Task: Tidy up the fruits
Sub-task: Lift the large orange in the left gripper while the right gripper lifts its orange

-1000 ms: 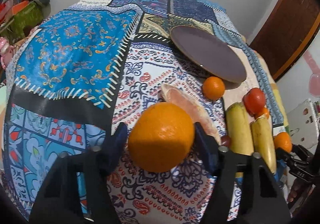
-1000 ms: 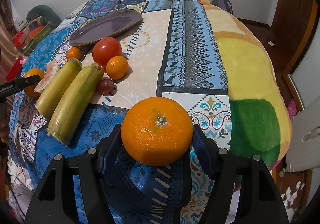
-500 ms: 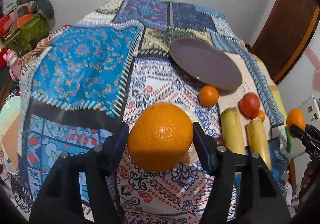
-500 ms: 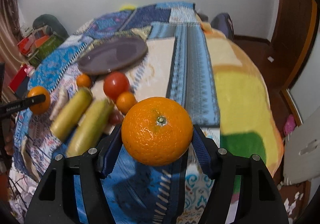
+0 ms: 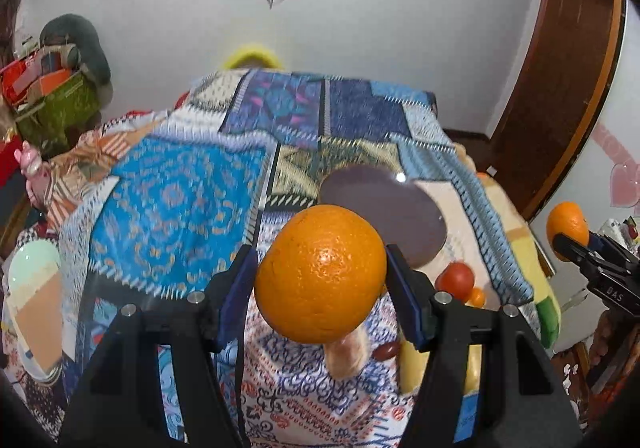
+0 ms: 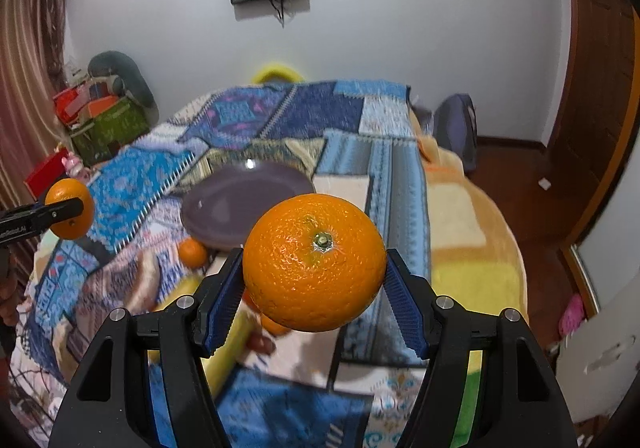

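I have lifted both oranges clear of the bed since a second ago: left gripper (image 5: 320, 276) jaws pinch one orange (image 5: 320, 274), right gripper (image 6: 315, 280) jaws another (image 6: 315, 262). Purple plate (image 6: 248, 203) waits at eleven o'clock, empty.

Two large oranges, glossy and pebbled: one (image 5: 320, 274) at centre frame in the left tongs (image 5: 318, 284), one (image 6: 315, 274), stem scar forward, in the right tongs (image 6: 314, 284). Purple plate (image 6: 244, 203), empty, upper centre. Tomato (image 5: 455, 280), small orange (image 6: 192, 252), bananas (image 6: 224, 344) lower centre.
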The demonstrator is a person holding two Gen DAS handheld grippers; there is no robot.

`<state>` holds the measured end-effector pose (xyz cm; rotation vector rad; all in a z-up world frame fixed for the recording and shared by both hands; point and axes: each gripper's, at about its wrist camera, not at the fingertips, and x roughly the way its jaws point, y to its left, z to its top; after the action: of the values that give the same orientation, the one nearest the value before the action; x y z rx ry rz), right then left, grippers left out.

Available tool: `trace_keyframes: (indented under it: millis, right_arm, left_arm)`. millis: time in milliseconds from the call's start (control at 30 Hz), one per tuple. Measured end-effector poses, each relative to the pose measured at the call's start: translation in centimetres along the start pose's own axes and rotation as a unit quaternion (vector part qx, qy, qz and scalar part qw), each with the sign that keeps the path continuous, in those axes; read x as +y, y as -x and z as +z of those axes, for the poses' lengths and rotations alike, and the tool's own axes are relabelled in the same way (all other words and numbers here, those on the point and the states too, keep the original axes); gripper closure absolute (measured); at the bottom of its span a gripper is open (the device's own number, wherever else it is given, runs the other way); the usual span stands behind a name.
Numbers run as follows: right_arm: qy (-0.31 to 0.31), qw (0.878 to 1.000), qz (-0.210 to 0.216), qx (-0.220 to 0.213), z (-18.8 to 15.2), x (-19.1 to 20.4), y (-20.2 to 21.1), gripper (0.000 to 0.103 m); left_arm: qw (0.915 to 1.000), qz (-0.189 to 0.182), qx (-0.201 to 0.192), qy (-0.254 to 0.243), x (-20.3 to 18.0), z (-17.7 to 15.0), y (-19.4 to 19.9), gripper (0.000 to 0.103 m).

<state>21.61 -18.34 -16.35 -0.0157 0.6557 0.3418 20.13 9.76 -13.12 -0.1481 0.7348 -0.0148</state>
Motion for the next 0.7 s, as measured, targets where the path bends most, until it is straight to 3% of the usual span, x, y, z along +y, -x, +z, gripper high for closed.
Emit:
trace_keyframes:
  millis: [367, 700]
  right_arm:
    - [0.005, 0.998, 0.017, -0.053, 3.8, 1.6, -0.9, 0.039]
    - [0.006, 0.999, 0.027, -0.047, 5.1, 2.5, -5.2, 0.039]
  left_arm:
    - [0.9995, -0.012, -0.026, -0.015, -1.7, 2.9, -1.2, 0.040]
    - [0.9995, -0.011, -0.020, -0.020, -2.7, 4.6, -5.5, 0.040]
